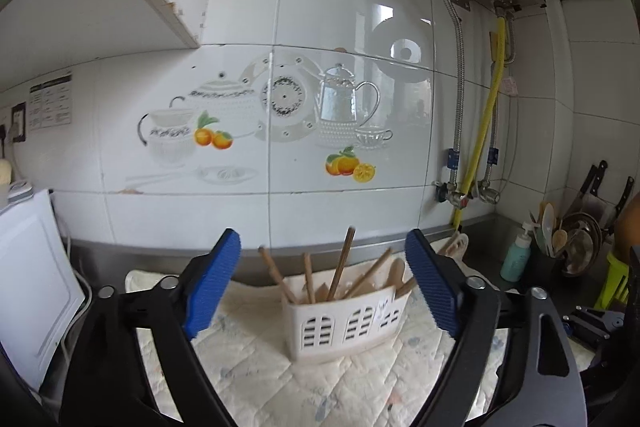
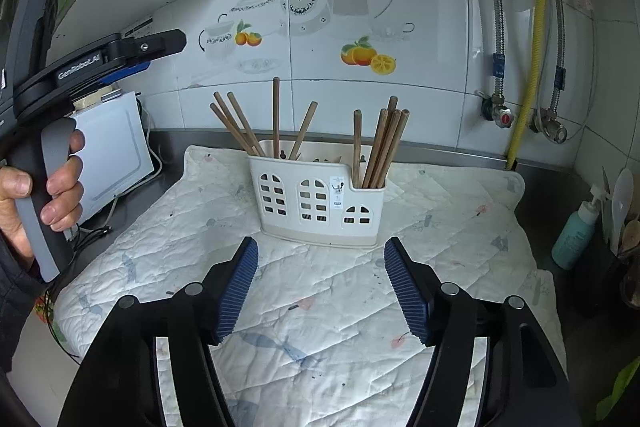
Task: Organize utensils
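**Utensil caddy loaded, both grippers empty**

Cream plastic caddy [image 2: 318,205] stands upright on the quilted cloth [image 2: 320,307], toward the cloth's back edge, near the tiled wall [image 2: 420,99]. Arched window cut-outs on its front face. Wooden chopsticks [image 2: 384,147] stand in it: a tight bundle in the lower right compartment, a looser spread leaning at different angles in the taller left part. From the left wrist view a pale wooden spoon [image 1: 397,273] also shows among the sticks.

Right gripper [image 2: 321,289]: jaws spread, nothing between the blue pads, only cloth below; it sits short of the caddy, not touching it.

Left gripper [image 1: 323,283]: jaws spread wide, empty; the caddy appears between the pads but beyond them, no contact. In the right wrist view a hand [image 2: 44,183] holds this gripper's grey handle at the left edge.

Surroundings: white board [image 2: 112,155] leaning at left, teal pump bottle [image 2: 576,227] at right on the steel counter, yellow hose [image 2: 532,39] on the wall.
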The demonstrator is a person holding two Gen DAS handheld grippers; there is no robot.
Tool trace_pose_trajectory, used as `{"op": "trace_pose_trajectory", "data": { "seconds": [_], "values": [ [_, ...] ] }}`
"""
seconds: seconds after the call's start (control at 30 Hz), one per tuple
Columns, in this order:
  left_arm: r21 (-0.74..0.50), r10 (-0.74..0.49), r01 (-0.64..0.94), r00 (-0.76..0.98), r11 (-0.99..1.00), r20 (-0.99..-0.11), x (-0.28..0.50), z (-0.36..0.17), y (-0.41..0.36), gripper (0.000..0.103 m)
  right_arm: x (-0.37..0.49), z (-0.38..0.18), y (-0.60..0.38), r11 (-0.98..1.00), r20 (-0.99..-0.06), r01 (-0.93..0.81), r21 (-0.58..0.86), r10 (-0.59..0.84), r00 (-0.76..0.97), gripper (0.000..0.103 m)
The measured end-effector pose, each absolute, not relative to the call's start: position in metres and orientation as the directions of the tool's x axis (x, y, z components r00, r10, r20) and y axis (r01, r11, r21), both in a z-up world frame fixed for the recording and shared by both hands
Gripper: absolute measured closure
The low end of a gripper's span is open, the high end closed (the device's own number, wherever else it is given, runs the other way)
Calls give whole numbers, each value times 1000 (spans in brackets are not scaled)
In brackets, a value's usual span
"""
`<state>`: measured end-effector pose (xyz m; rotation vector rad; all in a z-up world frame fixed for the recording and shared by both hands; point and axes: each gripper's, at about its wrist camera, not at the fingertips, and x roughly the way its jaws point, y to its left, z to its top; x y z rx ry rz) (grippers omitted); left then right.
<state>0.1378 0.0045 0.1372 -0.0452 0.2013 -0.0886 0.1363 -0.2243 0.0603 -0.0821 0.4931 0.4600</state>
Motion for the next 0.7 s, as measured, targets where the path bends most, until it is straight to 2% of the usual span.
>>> {"op": "trace_pose_trajectory", "data": {
  "seconds": [0.13, 0.5, 0.7],
  "values": [
    [-37, -57, 50, 975, 998, -216, 112, 118, 12, 5, 124, 54, -220, 903, -476, -429, 23, 387, 790, 33],
    [10, 30, -28, 963, 1000, -268, 61, 80, 22, 5, 98, 36, -213, 923, -497, -382, 42, 351, 794, 18],
    [5, 51, -52, 940, 999, -337, 46, 57, 21, 5, 87, 28, -217, 936, -501, -350, 42, 323, 803, 13]
  ]
}}
